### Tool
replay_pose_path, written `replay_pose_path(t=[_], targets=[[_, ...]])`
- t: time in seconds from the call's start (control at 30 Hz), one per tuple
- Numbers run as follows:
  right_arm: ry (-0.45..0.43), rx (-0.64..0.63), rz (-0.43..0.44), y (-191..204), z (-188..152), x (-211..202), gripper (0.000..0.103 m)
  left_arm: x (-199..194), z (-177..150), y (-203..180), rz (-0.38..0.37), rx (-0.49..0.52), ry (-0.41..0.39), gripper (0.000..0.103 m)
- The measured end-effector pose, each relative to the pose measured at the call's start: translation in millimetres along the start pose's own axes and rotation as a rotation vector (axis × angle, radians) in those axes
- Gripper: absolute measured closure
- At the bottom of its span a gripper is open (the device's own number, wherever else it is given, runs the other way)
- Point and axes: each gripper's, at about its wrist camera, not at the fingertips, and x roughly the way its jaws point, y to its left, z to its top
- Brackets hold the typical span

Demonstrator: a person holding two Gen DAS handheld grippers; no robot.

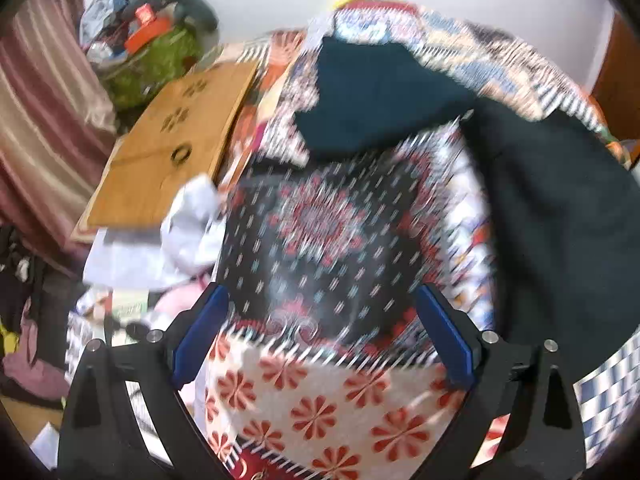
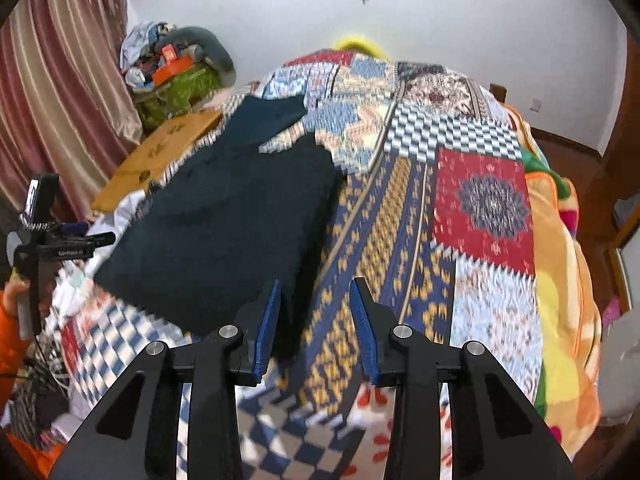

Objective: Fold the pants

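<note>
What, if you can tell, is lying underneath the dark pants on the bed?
The dark pants lie spread on a patchwork quilt, whose patterned panels show around them. Whatever the quilt's pattern is directly beneath the fabric is covered.

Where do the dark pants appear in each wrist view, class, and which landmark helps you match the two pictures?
Left wrist view: the dark pants fill the upper middle and right, on the patchwork quilt.
Right wrist view: the dark pants lie left of centre, running from the blue finger pads up toward the wall.
Shared landmark: the wooden board beside the bed, left of the pants in both.
</note>
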Motion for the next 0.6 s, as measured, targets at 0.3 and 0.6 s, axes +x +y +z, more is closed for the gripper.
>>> replay_pose_path(t=[0.3,0.6], targets=[[-0.022,-0.048,0.056,6,58,42,0.070,-10,71,-68,-0.183,0.117,-0.099,0.007],[0.149,-0.174,0.074,4,85,122,0.083,47,98,-119,-0.195,0.252,-0.022,0.012]])
